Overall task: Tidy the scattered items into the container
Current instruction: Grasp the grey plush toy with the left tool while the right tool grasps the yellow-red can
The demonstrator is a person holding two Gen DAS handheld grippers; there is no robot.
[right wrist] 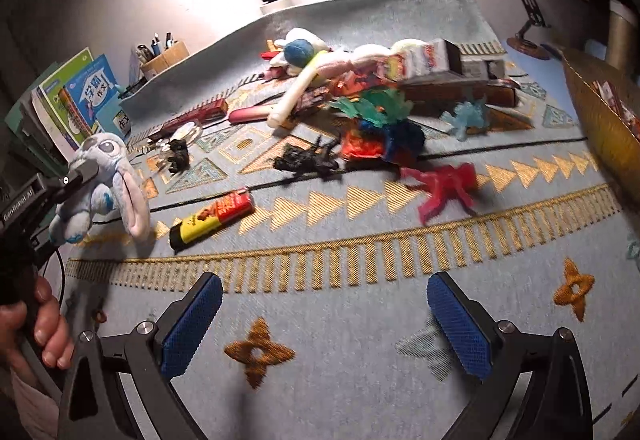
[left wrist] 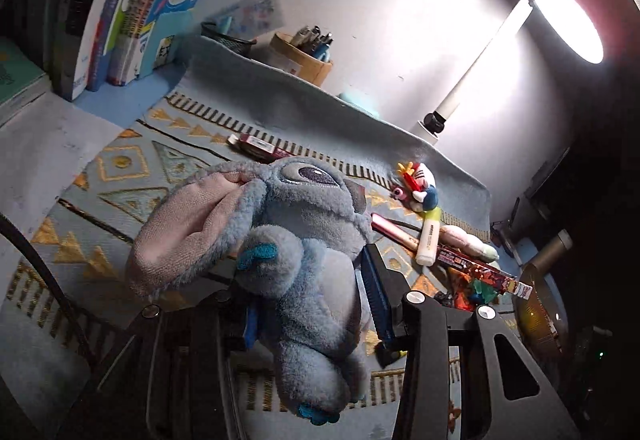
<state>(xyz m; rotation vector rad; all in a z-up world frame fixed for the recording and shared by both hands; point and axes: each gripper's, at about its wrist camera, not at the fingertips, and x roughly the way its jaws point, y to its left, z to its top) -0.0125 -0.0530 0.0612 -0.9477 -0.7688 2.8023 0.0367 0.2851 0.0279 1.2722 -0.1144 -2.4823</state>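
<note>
The left gripper (left wrist: 308, 300) has its fingers (left wrist: 378, 304) clamped on the blue plush toy (left wrist: 296, 252), gripping it round the body; the toy hangs clear of the patterned cloth (left wrist: 108, 164) that covers the counter, one long pink-lined ear drooping toward 9 o'clock. In the right wrist view the same toy (right wrist: 96, 184) sits at about 9 o'clock, held up by the left gripper (right wrist: 78, 176), with a person's hand (right wrist: 44, 324) on the handle below it.

The right gripper (right wrist: 324, 324) hovers over bare cloth, its blue-padded fingers (right wrist: 192, 324) wide apart with nothing between them.

Ahead of it, toward 12 o'clock, lies the heap of scattered items: a red plastic figure (right wrist: 444, 188) at about 1 o'clock, a yellow and red stick-shaped pack (right wrist: 212, 216) at about 11 o'clock, a black toy (right wrist: 308, 160), green and orange toys, white plush pieces (right wrist: 320, 56) and long printed boxes (right wrist: 440, 60) at the far side.

A woven basket (right wrist: 600, 120) stands at 2 o'clock along the right edge. Books (right wrist: 76, 96) and a pen holder (right wrist: 164, 58) stand at 10 o'clock against the wall, and a lit desk lamp (left wrist: 564, 20) shines at 1 o'clock in the left wrist view
</note>
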